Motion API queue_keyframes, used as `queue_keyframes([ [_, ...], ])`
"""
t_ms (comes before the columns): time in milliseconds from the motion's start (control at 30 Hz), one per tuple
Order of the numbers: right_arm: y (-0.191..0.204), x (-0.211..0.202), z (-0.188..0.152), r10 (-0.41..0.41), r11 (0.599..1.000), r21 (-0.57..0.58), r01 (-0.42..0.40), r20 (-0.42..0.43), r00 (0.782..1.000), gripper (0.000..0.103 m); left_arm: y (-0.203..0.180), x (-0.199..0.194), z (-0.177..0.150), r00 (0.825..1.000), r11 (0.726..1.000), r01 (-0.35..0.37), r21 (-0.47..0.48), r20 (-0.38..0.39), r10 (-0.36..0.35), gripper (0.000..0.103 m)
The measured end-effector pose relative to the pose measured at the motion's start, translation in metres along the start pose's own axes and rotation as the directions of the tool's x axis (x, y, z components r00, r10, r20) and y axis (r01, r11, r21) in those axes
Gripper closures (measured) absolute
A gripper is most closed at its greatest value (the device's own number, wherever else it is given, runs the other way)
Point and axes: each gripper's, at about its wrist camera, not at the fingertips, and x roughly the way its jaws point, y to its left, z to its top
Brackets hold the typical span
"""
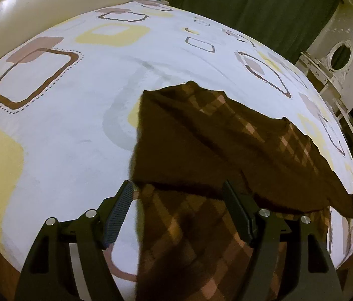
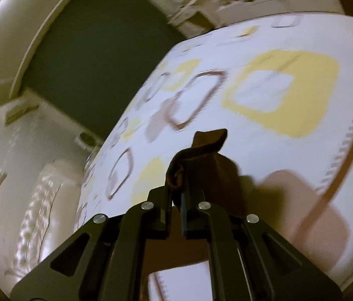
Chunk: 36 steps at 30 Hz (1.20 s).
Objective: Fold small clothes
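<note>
Brown plaid cloth (image 1: 201, 135) on patterned white bedsheet (image 1: 76, 115), half lifted.
Sheet fills both views; cloth spreads from centre to 4 o'clock in left view, one edge pulled up; left gripper (image 1: 179, 195) wide over its near edge, gripping nothing; right gripper (image 2: 176, 200) clamped on bunched cloth corner (image 2: 201, 158).

No readable text, labels, brands, numbers or signs are showing in either view. The bed sheet (image 1: 81, 135) is carrying only printed shapes, rounded squares in yellow, brown and grey, no letters. The brown plaid cloth (image 1: 201, 150) is showing a checked pattern and no tag or lettering. The right wrist view is blurring, so nothing there is reading as writing.
</note>
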Motion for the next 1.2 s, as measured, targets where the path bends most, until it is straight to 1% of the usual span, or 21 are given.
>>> queue_keyframes([
  [133,0.064,0.021,-0.027,0.068,0.993,-0.094,-0.074,-0.066,0.996,0.098,0.008,-0.004,-0.001,1.000,1.000,0.004,-0.012,0.005,-0.004,0.030],
  [233,0.112,0.042,-0.055,0.114,0.979,-0.154,-0.134,-0.128,0.985,0.098,0.013,-0.007,-0.002,1.000,1.000,0.012,-0.020,0.005,-0.012,0.030],
  [300,0.139,0.056,-0.074,0.130,0.969,-0.190,-0.160,-0.163,0.978,0.098,0.015,-0.007,-0.002,1.000,1.000,0.013,-0.015,0.001,-0.013,0.030],
  [400,0.184,0.081,-0.116,0.149,0.943,-0.259,-0.209,-0.234,0.961,0.098,0.016,-0.009,-0.002,1.000,1.000,0.015,-0.002,0.003,-0.015,0.030],
  [500,0.214,0.101,-0.153,0.162,0.925,-0.286,-0.250,-0.299,0.940,0.098,0.019,-0.008,0.000,1.000,1.000,0.019,0.003,0.003,-0.019,0.030],
  [600,0.245,0.127,-0.200,0.161,0.904,-0.313,-0.291,-0.379,0.911,0.098,0.022,-0.007,0.001,1.000,1.000,0.026,-0.004,0.002,-0.026,0.030],
  [800,0.291,0.157,-0.276,0.140,0.858,-0.375,-0.350,-0.485,0.863,0.098,0.028,-0.001,0.004,1.000,1.000,0.027,0.010,-0.006,-0.027,0.030],
  [900,0.310,0.173,-0.313,0.129,0.841,-0.386,-0.380,-0.538,0.833,0.098,0.032,0.000,0.006,1.000,1.000,0.026,0.016,-0.001,-0.026,0.030],
  [1067,0.331,0.192,-0.364,0.093,0.810,-0.420,-0.410,-0.598,0.796,0.098,0.044,0.003,0.009,1.000,1.000,0.028,0.000,-0.002,-0.028,0.030],
  [1200,0.338,0.203,-0.396,0.060,0.787,-0.446,-0.426,-0.632,0.772,0.098,0.051,0.005,0.009,1.000,1.000,0.027,-0.003,-0.004,-0.027,0.030],
])
